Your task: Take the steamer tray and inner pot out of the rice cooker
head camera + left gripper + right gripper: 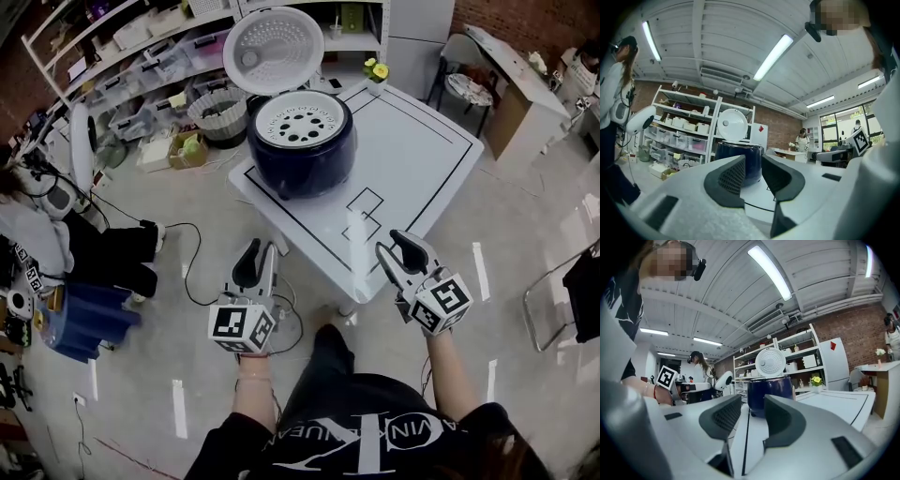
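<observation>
Glossy grey workshop floor (141, 394) underfoot; left gripper (261, 258) and right gripper (401, 251) hover with jaws apart, empty, short of the white line-marked table (422, 159); beyond, the white perforated steamer tray (298, 122) sits inside the open dark-blue round rice cooker (305, 169).

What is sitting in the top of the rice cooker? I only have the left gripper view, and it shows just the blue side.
Observer: The head view shows the white steamer tray, full of holes, seated in the rice cooker.
Operator: And the right gripper's jaws?
Observer: In its own view the right gripper is open, with nothing between the jaws. The cooker stands well beyond them.
</observation>
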Demonstrator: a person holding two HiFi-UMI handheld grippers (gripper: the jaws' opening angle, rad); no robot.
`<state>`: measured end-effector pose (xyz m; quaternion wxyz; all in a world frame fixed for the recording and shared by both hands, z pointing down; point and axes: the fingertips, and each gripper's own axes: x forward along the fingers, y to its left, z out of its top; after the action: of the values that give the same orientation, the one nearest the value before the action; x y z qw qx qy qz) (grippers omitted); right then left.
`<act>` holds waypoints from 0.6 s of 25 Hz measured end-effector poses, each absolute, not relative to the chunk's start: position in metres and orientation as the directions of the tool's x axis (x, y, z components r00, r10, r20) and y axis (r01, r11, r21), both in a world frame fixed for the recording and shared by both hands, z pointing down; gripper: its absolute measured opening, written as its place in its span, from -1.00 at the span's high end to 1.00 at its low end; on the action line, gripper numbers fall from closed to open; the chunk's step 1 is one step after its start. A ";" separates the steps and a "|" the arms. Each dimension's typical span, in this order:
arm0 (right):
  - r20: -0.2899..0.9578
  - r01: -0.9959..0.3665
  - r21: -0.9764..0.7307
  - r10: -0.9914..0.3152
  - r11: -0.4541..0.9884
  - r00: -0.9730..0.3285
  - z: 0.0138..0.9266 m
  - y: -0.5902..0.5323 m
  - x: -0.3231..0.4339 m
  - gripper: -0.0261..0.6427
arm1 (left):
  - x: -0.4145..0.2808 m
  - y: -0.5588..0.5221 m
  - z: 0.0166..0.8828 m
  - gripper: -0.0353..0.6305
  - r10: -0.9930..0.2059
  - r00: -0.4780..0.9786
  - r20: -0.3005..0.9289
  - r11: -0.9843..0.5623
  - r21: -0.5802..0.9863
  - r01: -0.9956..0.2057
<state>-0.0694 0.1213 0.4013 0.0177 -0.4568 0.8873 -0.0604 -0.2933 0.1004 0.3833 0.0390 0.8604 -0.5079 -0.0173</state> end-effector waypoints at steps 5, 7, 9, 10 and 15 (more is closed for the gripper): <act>0.014 -0.790 -0.101 -0.793 0.605 -0.609 0.390 0.061 -0.075 0.51 | -0.290 0.045 0.372 0.65 -0.878 0.478 -0.006 -0.477 0.079 -0.875; 0.010 -0.786 -0.095 -0.789 0.610 -0.614 0.382 0.039 -0.082 0.51 | -0.295 0.023 0.367 0.65 -0.880 0.475 -0.001 -0.474 0.073 -0.878; 0.009 -0.786 -0.090 -0.789 0.611 -0.615 0.372 0.017 -0.087 0.51 | -0.298 0.001 0.359 0.65 -0.882 0.472 0.000 -0.471 0.070 -0.879; 0.009 -0.786 -0.086 -0.788 0.613 -0.616 0.368 0.006 -0.088 0.51 | -0.298 -0.009 0.355 0.65 -0.882 0.471 -0.002 -0.470 0.068 -0.880; 0.028 -0.781 -0.057 -0.781 0.622 -0.624 0.356 -0.047 -0.098 0.51 | -0.298 -0.057 0.346 0.65 -0.879 0.476 0.000 -0.476 0.041 -0.879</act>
<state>-0.0976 -0.0473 0.3561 -0.0004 -0.4336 0.9006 -0.0317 -0.2979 -0.0573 0.3457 0.0174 0.8589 -0.5118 -0.0106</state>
